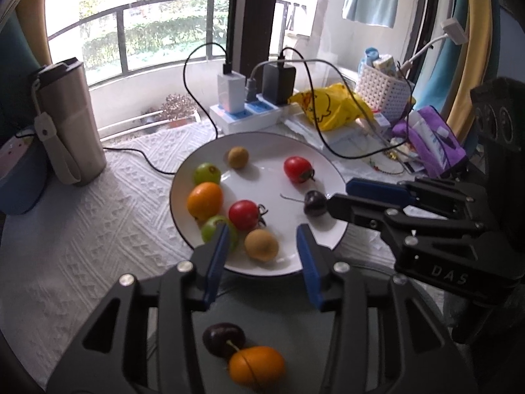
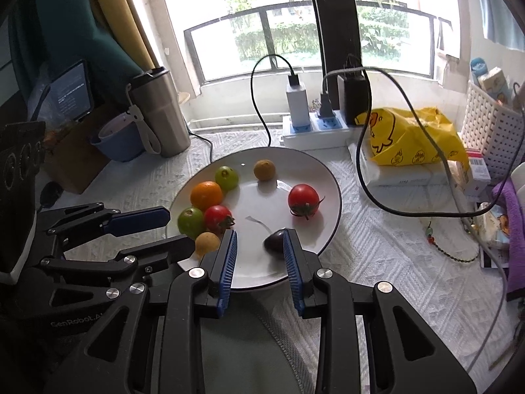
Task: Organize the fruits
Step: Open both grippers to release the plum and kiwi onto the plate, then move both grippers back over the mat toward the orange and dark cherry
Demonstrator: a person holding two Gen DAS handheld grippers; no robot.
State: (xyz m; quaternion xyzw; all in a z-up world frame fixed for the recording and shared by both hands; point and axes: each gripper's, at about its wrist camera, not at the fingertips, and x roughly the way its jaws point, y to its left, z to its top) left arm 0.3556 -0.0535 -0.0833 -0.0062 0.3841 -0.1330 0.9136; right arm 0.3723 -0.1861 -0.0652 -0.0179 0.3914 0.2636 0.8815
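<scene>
White knitted tablecloth (image 1: 82,236) under plate (image 1: 262,144); sunlit window (image 1: 147,26) behind

Two close wrist views, shared plate (image 1: 183,177)

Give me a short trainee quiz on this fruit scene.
1. How many red tomatoes lie on the white plate?
2. True or false: the yellow bag lies on the white plate.
3. Which fruit is nearest the tips of the right hand-held gripper? A. dark cherry B. orange fruit C. green fruit

Key: 1. Two. 2. False: the yellow bag lies off the plate, behind it to the right. 3. A.
</scene>
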